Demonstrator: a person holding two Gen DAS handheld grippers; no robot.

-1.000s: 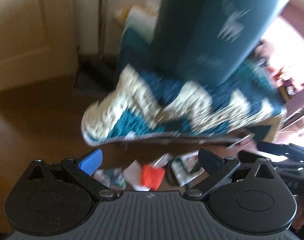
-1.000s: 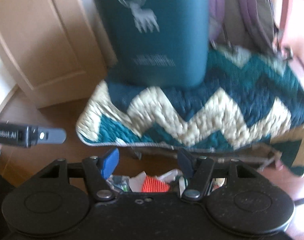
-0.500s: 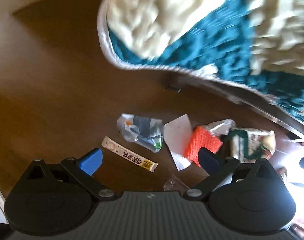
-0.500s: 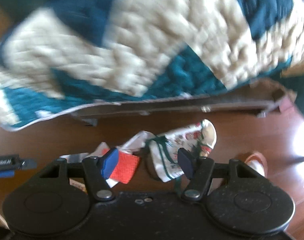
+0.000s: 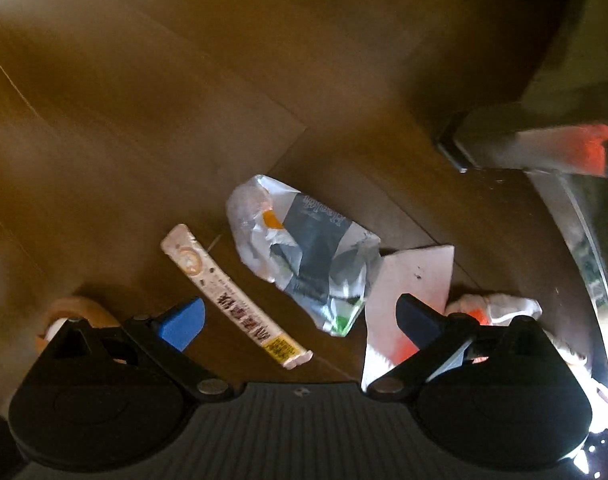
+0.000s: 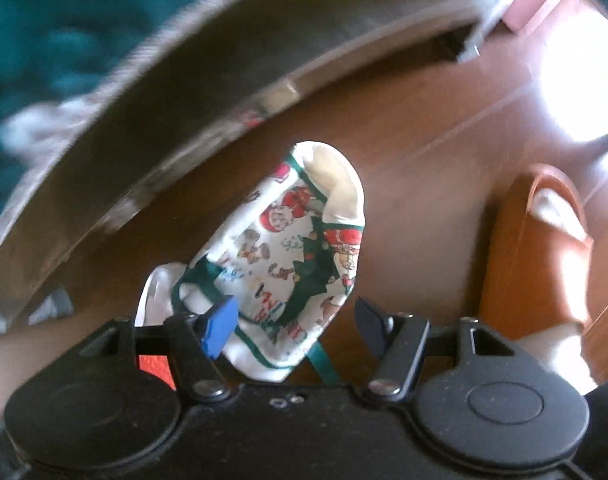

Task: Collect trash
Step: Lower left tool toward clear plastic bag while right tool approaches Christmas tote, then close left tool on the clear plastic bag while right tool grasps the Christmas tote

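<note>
Litter lies on a brown wooden floor. In the left wrist view a crumpled clear and grey plastic wrapper [image 5: 304,252] lies beside a long pale stick packet [image 5: 232,300], with a white paper scrap [image 5: 411,280] and an orange piece [image 5: 401,346] to the right. My left gripper [image 5: 300,320] hangs open just above them, touching nothing. In the right wrist view a crumpled white bag with red and green cartoon print [image 6: 288,264] lies between the fingers of my open right gripper [image 6: 294,326]. Its pads stand apart from the bag. A red scrap [image 6: 154,366] shows behind the left finger.
A low furniture edge [image 6: 152,168] covered by a teal and cream blanket [image 6: 56,40] overhangs the floor behind the trash. An orange slipper on a foot [image 6: 539,248] stands right of the bag; another slipper [image 5: 76,312] sits at the left. A metal leg [image 5: 487,148] stands at the upper right.
Both grippers have dropped from facing the blanket and a teal bottle to pointing down over the floor, close to the litter. Each has stayed open.
</note>
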